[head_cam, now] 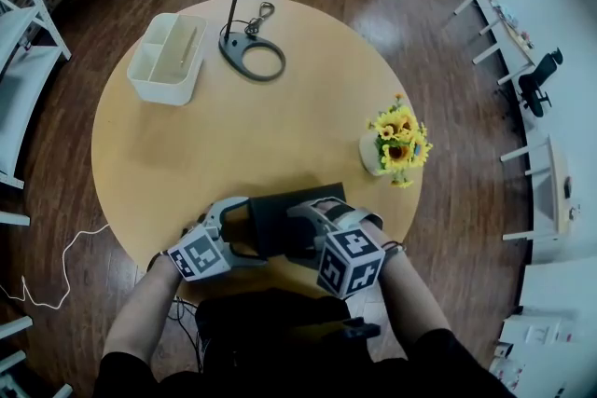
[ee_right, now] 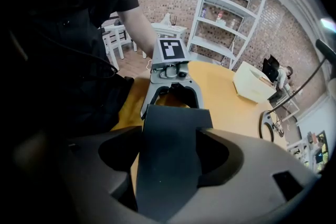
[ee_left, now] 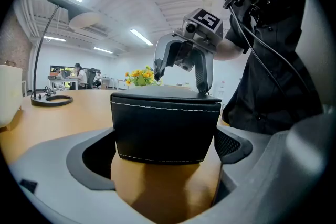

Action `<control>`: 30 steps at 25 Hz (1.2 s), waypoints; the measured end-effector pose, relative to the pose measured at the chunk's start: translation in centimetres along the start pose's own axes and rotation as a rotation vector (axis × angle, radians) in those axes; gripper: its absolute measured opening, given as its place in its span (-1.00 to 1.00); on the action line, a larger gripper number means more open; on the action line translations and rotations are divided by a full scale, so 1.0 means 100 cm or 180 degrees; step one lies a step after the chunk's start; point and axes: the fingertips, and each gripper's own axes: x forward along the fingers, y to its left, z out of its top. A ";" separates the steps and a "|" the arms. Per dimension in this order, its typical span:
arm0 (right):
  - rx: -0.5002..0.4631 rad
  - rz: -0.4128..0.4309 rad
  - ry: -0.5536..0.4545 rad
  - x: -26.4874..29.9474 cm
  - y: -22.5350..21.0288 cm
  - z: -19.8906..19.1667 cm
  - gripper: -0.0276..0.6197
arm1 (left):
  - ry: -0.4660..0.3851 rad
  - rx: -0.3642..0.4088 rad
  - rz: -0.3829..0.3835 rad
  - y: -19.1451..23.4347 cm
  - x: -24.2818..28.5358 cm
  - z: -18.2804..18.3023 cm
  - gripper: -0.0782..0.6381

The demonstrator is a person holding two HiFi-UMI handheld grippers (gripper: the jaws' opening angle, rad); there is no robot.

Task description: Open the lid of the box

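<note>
Two grippers are flanking the box (head_cam: 280, 219) at the counter's (head_cam: 233, 135) near edge. The left gripper (ee_right: 172, 111) is clamping its left end. The right gripper (ee_left: 181, 81), jaws wide and gripping nothing, is straddling the lid (ee_right: 170, 155). Keeping the base pinned while catching the lid's free edge is advisable.

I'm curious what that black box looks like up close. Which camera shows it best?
The left gripper view: the black box fills the middle of the picture, with its white-stitched front and lid plain to see. The head view shows only its top from above, partly hidden. The right gripper view shows just a plain dark top surface.
</note>
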 end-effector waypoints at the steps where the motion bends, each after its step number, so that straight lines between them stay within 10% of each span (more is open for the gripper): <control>1: 0.0058 -0.0171 -0.0198 -0.008 -0.011 0.009 0.08 | 0.0010 0.0008 -0.0004 -0.001 0.000 0.000 0.82; 3: 0.0218 -0.0521 -0.0715 -0.032 -0.040 0.031 -0.90 | 0.0027 0.0021 -0.0017 -0.002 0.000 -0.001 0.82; 8: 0.0390 -0.0023 -0.0340 -0.023 -0.035 0.027 -0.08 | 0.0031 0.0003 -0.0018 -0.001 0.001 -0.002 0.82; 30: 0.0371 -0.0026 -0.0073 -0.001 0.002 -0.028 0.15 | 0.0028 0.0009 -0.0040 -0.001 0.000 0.000 0.81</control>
